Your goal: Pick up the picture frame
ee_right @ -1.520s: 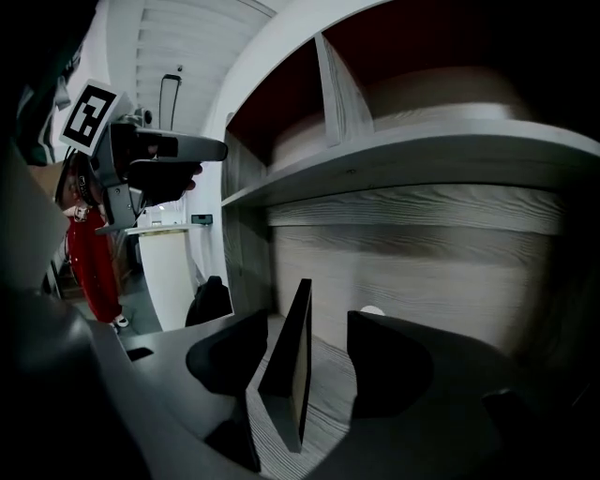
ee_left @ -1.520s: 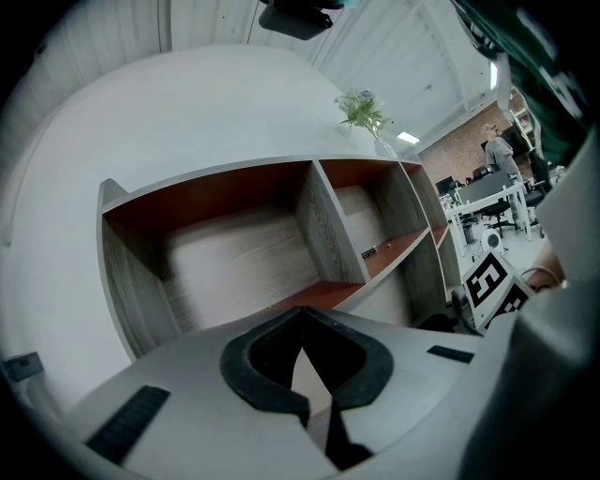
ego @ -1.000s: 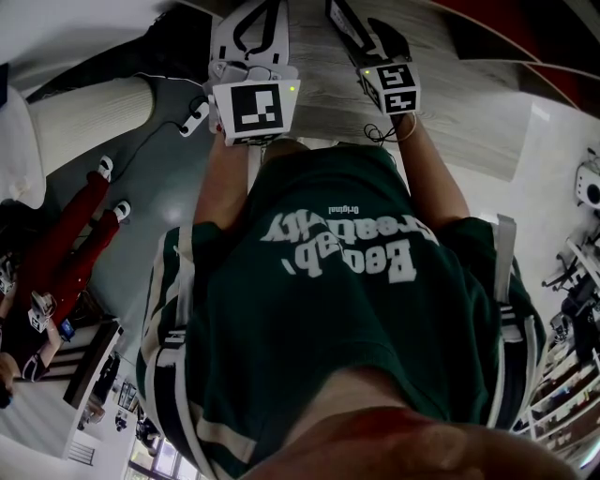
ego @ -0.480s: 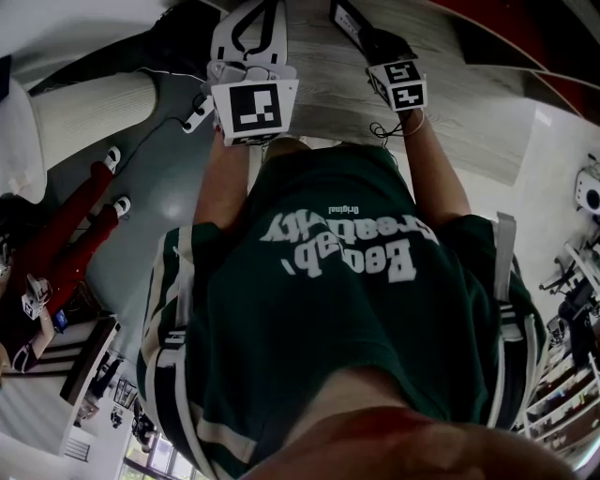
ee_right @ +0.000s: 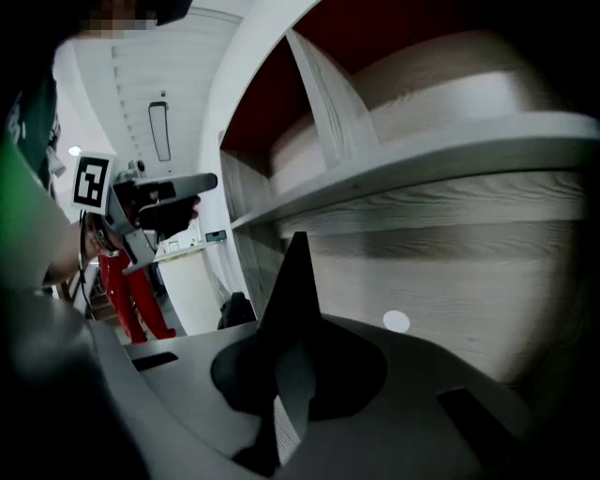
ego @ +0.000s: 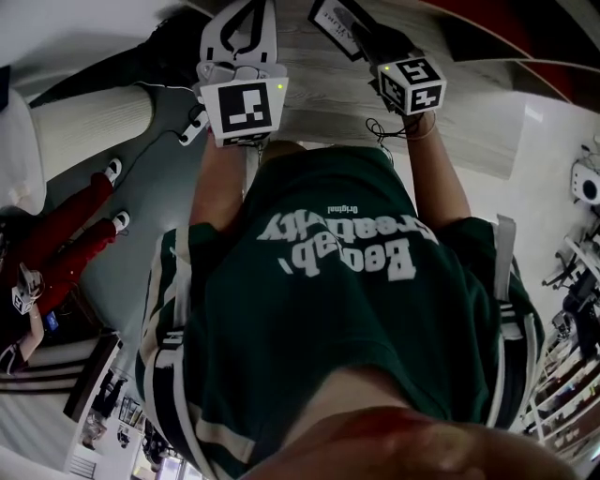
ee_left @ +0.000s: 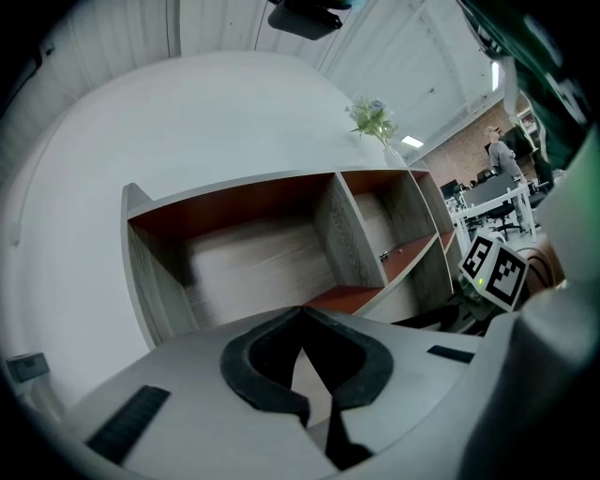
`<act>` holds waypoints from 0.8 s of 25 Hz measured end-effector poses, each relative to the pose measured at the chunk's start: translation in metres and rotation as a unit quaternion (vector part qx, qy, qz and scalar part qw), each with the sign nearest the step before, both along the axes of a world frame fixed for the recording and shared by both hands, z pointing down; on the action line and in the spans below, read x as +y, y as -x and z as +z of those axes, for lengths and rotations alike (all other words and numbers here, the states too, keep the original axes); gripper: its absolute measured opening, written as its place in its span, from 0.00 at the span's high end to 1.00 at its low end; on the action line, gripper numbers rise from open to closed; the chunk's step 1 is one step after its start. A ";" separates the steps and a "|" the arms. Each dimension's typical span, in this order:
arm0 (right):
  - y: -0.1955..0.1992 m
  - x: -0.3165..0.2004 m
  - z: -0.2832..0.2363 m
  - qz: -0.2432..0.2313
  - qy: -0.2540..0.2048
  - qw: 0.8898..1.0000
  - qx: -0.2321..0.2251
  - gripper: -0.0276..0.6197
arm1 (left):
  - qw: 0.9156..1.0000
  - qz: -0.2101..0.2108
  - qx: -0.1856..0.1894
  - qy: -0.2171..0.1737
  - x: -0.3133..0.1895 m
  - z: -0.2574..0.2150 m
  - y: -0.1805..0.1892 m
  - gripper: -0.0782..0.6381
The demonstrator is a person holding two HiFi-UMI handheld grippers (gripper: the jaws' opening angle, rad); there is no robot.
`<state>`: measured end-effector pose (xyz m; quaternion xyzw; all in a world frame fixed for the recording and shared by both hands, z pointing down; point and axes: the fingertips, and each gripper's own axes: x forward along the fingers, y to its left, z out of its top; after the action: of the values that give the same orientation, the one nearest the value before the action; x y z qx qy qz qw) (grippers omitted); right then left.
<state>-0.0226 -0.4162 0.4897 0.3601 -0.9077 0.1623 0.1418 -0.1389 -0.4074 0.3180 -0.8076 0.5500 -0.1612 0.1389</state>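
From the head view, a person in red trousers (ego: 66, 239) stands at the far left on the grey floor. The left tool (ego: 251, 14) reaches forward over a pale wood-grain surface (ego: 319, 94), its marker cube (ego: 246, 108) facing the camera. In its own view the left tool's two dark pads are pressed together at the tips with nothing between them. Beyond them stands a grey shelf unit (ee_left: 281, 244) with red-brown inner panels, and a small plant (ee_left: 373, 119) sits on its top. Below both tools the wearer's green shirt (ego: 337, 281) fills the middle of the head view. To the right, the right tool (ego: 361, 28) is held a little further forward than the left. Its jaws are shut, pinching the picture frame (ego: 333, 14) by one edge. The dark-bordered frame, with a white mat, juts up and to the left over the wood-grain surface near the top of the picture. Whether it hangs clear of that surface is hard to judge from here. In the right gripper view the frame (ee_right: 292, 281) shows edge-on as a thin dark blade rising from between the closed jaws, with the shelf's wood-grain boards just behind it.
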 end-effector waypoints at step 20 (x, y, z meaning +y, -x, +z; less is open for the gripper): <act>-0.078 0.065 -0.100 -0.005 -0.096 0.995 -0.002 0.90 | 0.998 0.040 0.015 -0.041 0.050 -0.041 -0.096 0.87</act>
<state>0.0555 -0.3517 0.3894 0.3667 -0.9213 0.0749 0.1055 -0.0430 -0.3578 0.2774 -0.8248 0.5255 -0.1210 0.1700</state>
